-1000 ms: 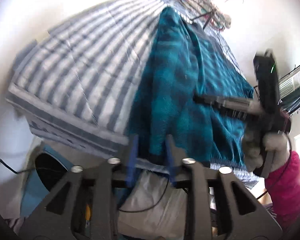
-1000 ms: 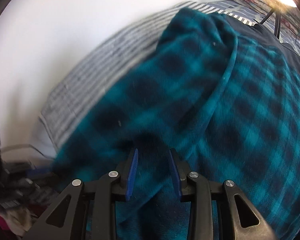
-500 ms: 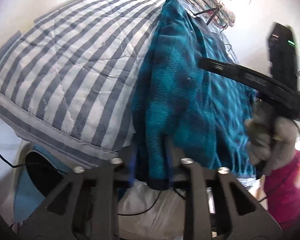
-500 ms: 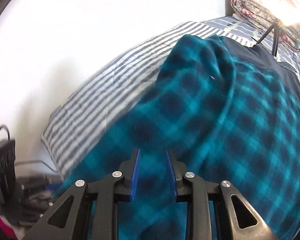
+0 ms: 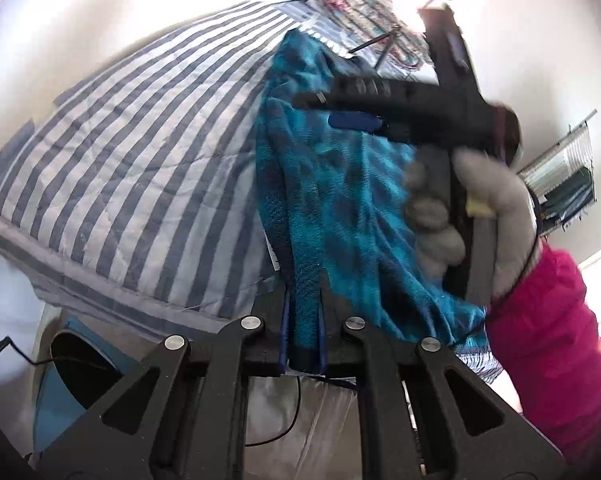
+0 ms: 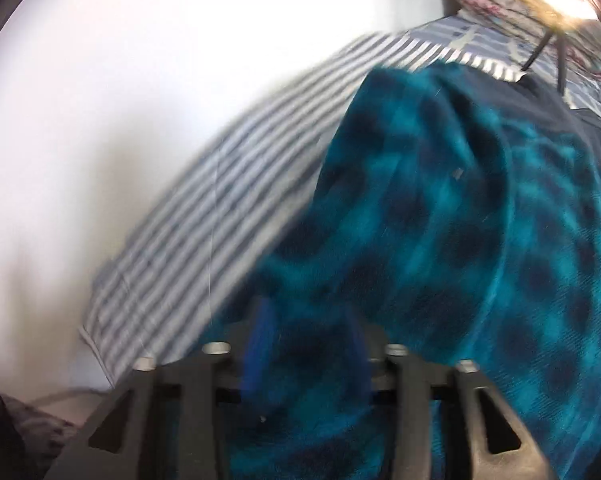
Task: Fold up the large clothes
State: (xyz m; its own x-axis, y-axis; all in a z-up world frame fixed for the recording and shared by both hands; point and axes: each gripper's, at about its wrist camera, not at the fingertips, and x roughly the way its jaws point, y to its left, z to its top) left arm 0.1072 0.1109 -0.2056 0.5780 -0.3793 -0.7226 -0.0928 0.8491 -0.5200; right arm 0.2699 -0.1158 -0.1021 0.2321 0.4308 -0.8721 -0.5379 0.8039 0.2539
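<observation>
Left tool (image 5: 303, 322) has just closed, pinching teal fleece (image 5: 340, 200) edge.

Striped quilt (image 5: 140, 168) left bare; right gripper (image 5: 352, 110) blocks above teal garment (image 5: 340, 200).

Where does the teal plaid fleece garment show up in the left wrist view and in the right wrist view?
Left wrist view: the teal plaid fleece garment runs down the centre.
Right wrist view: it fills the lower right.
Shared landmark: the striped quilt lies left of it in both.
</observation>
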